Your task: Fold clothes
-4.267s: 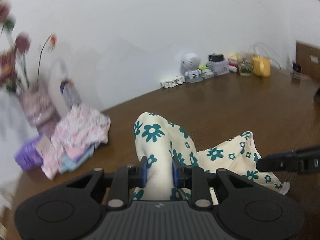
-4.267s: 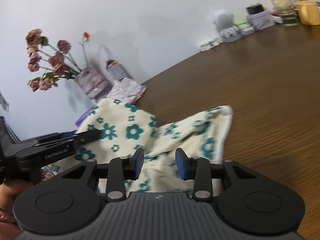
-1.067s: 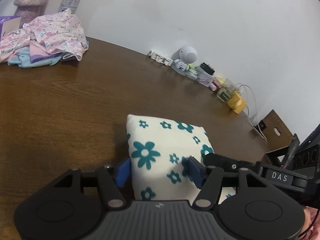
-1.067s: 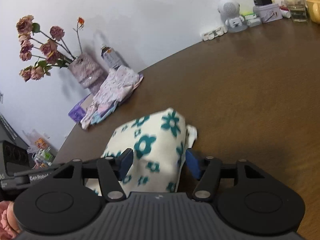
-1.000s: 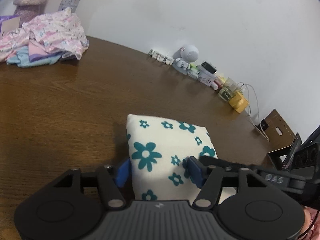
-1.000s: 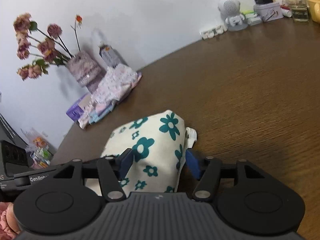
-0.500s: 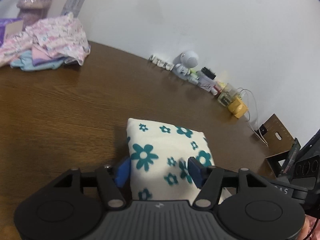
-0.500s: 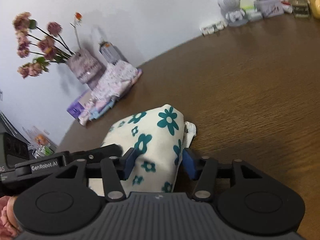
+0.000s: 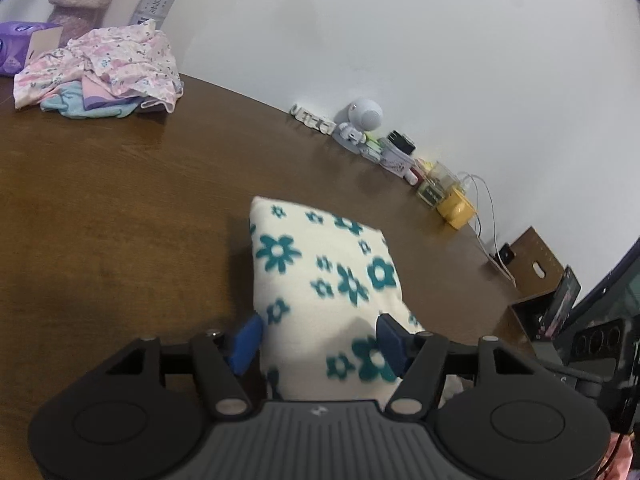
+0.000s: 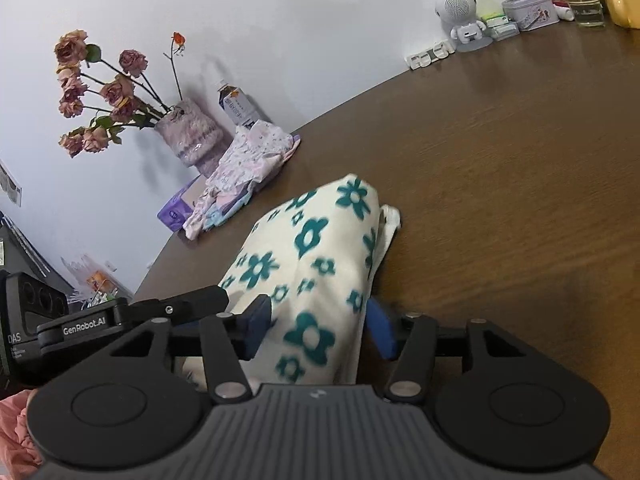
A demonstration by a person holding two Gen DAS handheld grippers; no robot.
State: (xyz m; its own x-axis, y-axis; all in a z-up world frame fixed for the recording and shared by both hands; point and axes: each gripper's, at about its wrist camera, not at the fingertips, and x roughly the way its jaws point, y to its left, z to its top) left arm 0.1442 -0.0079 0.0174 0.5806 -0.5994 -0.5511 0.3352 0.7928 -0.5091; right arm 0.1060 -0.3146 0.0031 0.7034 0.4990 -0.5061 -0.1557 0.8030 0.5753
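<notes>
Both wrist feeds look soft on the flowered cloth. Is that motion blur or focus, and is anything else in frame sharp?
Left wrist view: the flower print on the folded cloth is smeared, while the gripper body and the far pile of clothes stay crisp, so it looks like motion blur. Right wrist view: same smear on the cloth, the dried roses sharp; fisheye bends the table edge.

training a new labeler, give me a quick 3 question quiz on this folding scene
1. True or false: the folded flower-print garment lies between the fingers of both the left gripper and the right gripper.
2. What stands right behind the heap of pink clothes: A) yellow mug B) vase of dried roses C) white speaker
3. Fill in: the garment rests on a brown wooden ____.

Key: 1 true; 2 B; 3 table
</notes>
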